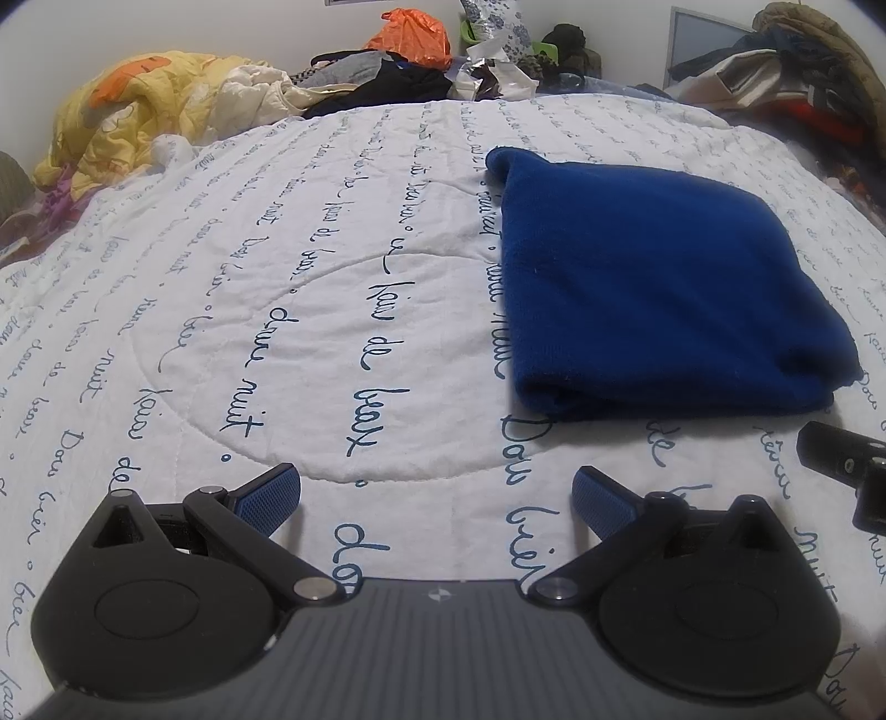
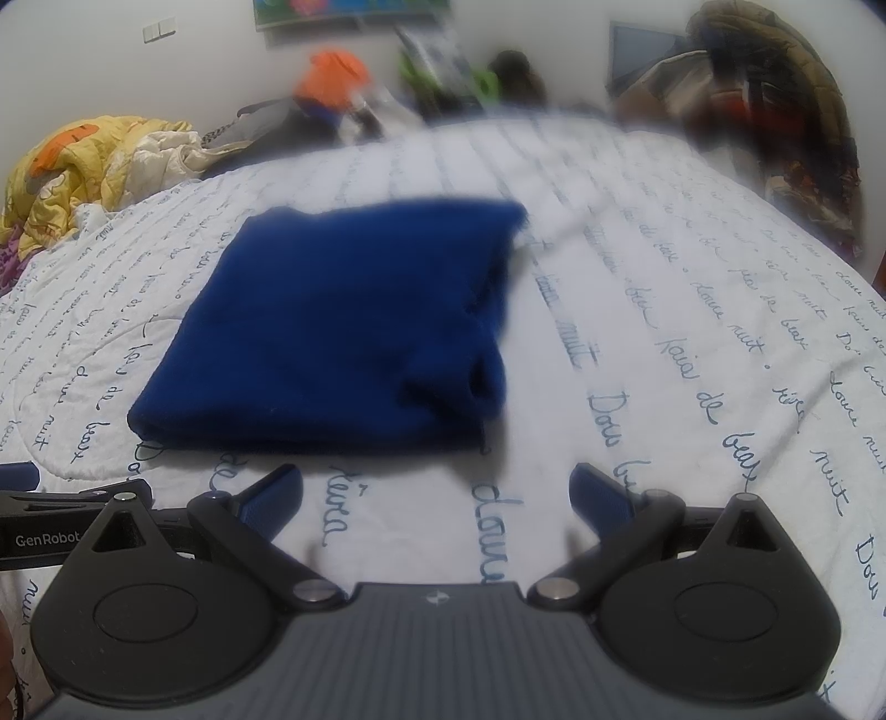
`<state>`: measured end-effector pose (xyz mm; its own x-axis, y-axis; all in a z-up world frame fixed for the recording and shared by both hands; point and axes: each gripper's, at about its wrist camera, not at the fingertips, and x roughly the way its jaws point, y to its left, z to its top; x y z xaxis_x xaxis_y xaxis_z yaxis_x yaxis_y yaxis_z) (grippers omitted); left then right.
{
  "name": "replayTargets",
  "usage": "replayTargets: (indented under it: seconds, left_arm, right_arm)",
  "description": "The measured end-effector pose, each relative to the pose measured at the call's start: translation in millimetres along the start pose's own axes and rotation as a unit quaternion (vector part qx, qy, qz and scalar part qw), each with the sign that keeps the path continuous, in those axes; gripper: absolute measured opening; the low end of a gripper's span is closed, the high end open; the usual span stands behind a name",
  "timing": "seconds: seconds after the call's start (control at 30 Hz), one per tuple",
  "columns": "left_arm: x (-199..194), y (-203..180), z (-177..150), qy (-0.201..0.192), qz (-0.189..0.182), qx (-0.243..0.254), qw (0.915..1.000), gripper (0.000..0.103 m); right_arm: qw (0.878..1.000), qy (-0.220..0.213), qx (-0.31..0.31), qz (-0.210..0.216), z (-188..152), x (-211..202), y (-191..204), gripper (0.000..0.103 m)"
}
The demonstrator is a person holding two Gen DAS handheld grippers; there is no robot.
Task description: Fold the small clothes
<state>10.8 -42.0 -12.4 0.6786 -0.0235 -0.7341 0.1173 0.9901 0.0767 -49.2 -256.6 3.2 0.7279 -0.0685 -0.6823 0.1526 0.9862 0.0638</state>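
Observation:
A dark blue garment [image 1: 653, 288] lies folded into a thick square on the white quilt [image 1: 310, 332] with blue handwriting. In the right wrist view the blue garment [image 2: 343, 321] is ahead and slightly left, its folded edge facing me. My left gripper [image 1: 437, 493] is open and empty, to the left of and nearer than the garment. My right gripper [image 2: 437, 493] is open and empty, just short of the garment's near edge. The right gripper's tip [image 1: 841, 459] shows at the right edge of the left view. The left gripper's body [image 2: 50, 520] shows at the left edge of the right view.
A yellow and orange blanket [image 1: 138, 116] is heaped at the bed's far left. Dark clothes and an orange bag [image 1: 410, 33] lie along the far edge. A pile of coats [image 1: 803, 72] stands at the far right. The quilt [image 2: 692, 277] stretches right of the garment.

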Motion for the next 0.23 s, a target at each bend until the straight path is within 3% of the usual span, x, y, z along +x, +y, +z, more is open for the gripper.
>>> replayTargets:
  seconds: [0.23]
  left_arm:
    - [-4.7, 5.6, 3.0, -0.018, -0.007, -0.004, 0.9998, 0.103]
  right_arm:
    - [1.0, 0.0, 0.0, 0.0, 0.7, -0.2, -0.5, 0.103]
